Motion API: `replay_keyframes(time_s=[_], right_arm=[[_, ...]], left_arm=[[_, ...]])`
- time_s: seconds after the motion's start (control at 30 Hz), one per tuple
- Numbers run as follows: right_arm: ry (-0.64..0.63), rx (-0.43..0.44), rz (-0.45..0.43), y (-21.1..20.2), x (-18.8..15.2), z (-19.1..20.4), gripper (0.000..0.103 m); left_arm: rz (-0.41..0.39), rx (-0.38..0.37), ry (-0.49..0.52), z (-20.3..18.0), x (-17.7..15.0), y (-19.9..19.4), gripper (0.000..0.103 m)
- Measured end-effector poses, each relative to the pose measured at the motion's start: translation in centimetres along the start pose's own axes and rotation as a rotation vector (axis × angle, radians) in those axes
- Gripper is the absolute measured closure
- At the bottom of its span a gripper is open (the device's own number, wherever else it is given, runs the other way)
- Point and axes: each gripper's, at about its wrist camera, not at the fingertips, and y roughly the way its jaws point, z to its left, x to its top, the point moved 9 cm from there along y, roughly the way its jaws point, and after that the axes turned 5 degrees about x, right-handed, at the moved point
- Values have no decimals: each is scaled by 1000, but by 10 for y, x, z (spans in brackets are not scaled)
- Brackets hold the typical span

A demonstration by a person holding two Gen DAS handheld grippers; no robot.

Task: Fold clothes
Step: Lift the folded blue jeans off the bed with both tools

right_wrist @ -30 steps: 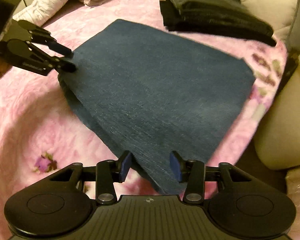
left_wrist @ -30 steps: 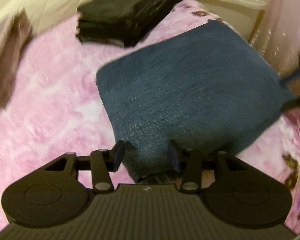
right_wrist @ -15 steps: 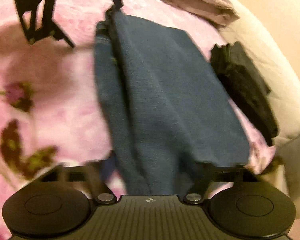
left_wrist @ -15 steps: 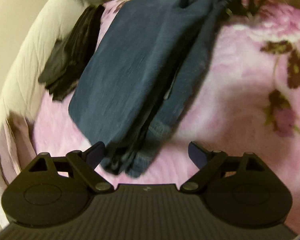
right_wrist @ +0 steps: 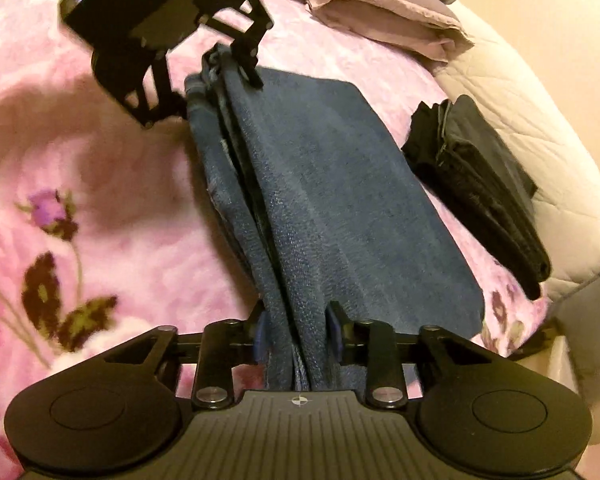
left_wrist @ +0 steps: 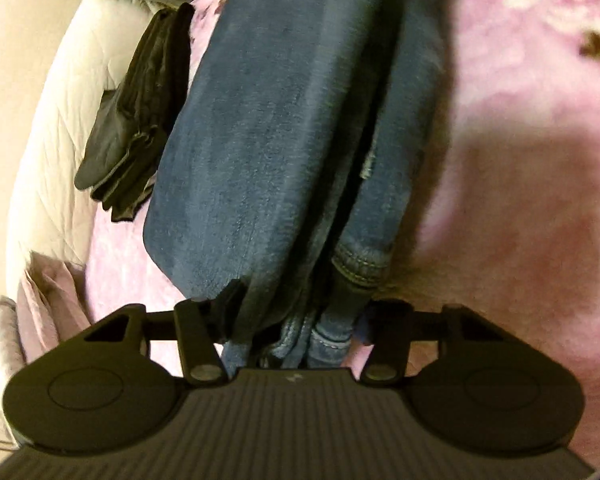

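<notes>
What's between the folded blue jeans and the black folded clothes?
Only a bare strip of pink floral blanket separates blue jeans from black clothes, clearest in the right wrist view.

Blue denim jeans (right_wrist: 340, 208), black folded clothes (right_wrist: 480, 184), pink flowered blanket (right_wrist: 100, 200).

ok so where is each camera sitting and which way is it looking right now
Left wrist view: sits on the left tongs, looking down along the folded blue jeans on the pink blanket; only its own closing tongs show, denim between them.
Right wrist view: sits on the right tongs, facing the opposite way along the jeans; its closing tongs bracket the denim, and the left tongs show at the far end.
Shared: the jeans, the blanket, and the black folded stack beside the jeans.
</notes>
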Motion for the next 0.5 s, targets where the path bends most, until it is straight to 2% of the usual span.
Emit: replay_keyframes(time_s=[0.03, 0.1, 0.13, 0.3, 0.4, 0.5], right_arm=[[-3, -10, -5, 1, 0, 5, 47], [-28, -14, -30, 5, 2, 18, 37], [-62, -18, -36, 10, 3, 25, 36], [-205, -155, -20, 32, -2, 11, 36], [-242, -175, -15, 33, -9, -3, 36], [-273, -143, -4, 35, -15, -5, 52]], left_arm=[[2, -12, -14, 1, 0, 0, 54], [8, -36, -41, 3, 0, 0, 54], [11, -42, -55, 5, 0, -1, 54], [24, -62, -100, 7, 1, -7, 54], [28, -59, -89, 2, 0, -11, 53], [45, -40, -54, -7, -1, -14, 52]])
